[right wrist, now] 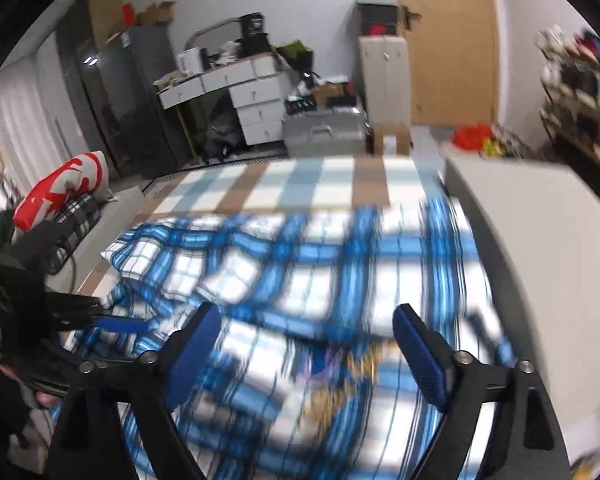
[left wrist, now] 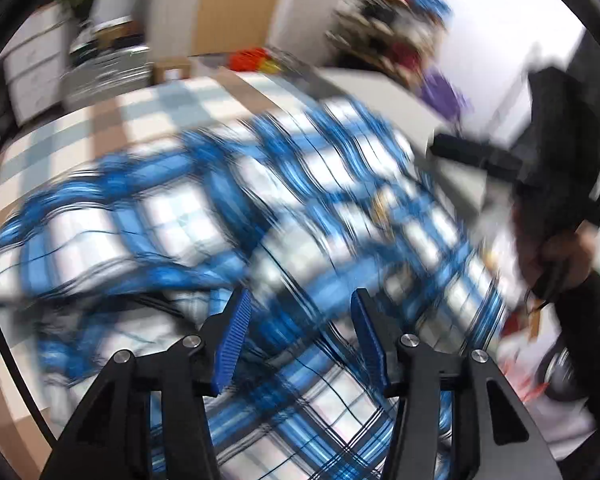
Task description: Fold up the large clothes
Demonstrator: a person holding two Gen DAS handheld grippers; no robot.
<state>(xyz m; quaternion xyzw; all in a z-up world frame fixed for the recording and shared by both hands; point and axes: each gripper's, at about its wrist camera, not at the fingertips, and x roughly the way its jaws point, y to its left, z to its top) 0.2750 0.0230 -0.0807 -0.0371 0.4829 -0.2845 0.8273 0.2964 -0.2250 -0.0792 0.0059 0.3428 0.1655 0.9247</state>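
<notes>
One blue-and-white plaid garment (right wrist: pixel 300 280) lies rumpled on the checked cover (right wrist: pixel 300 184), long axis unclear; two grippers, left (left wrist: pixel 300 336) and right (right wrist: pixel 308 356), both agape, gripping nothing.

No writing can be read anywhere; motion blur throughout.

I see my left gripper (left wrist: pixel 298 316) angled downward, jaws parted, nothing pinched between its blue pads (left wrist: pixel 233 342). My right gripper (right wrist: pixel 306 334) also tilts down, jaws spread wide and empty. Both views are motion-blurred.
</notes>
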